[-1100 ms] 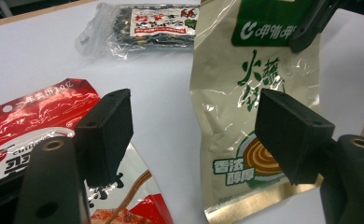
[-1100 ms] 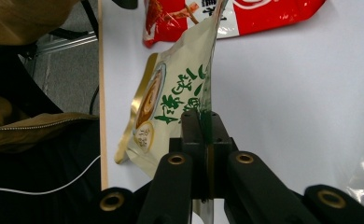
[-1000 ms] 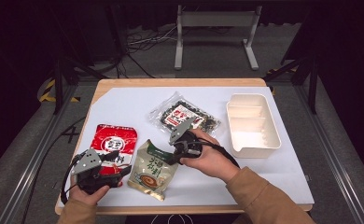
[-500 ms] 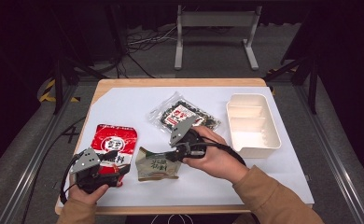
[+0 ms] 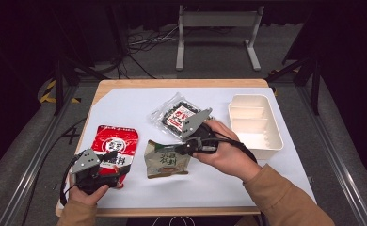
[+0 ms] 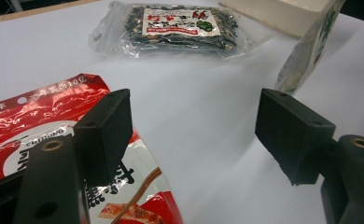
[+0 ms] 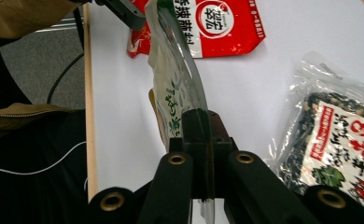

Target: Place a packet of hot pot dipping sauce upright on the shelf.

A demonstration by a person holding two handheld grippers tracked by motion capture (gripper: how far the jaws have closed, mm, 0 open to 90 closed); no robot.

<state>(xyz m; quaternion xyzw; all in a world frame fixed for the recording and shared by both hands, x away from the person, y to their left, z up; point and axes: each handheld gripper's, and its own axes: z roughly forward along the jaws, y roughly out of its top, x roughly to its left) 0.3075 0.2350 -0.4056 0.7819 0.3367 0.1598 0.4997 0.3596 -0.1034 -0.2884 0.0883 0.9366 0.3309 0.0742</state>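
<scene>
Green packet, edge pinched in right tongs, hangs over bare white tabletop.

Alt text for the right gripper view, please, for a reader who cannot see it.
The right gripper is shut on the edge of a green-and-cream snack pouch, which curves away from its black jaws above a white table. A red packet lies beyond, and a clear bag of dark seaweed snacks lies at the right.

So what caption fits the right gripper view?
Right gripper pinches the green snack pouch by its edge.
</scene>
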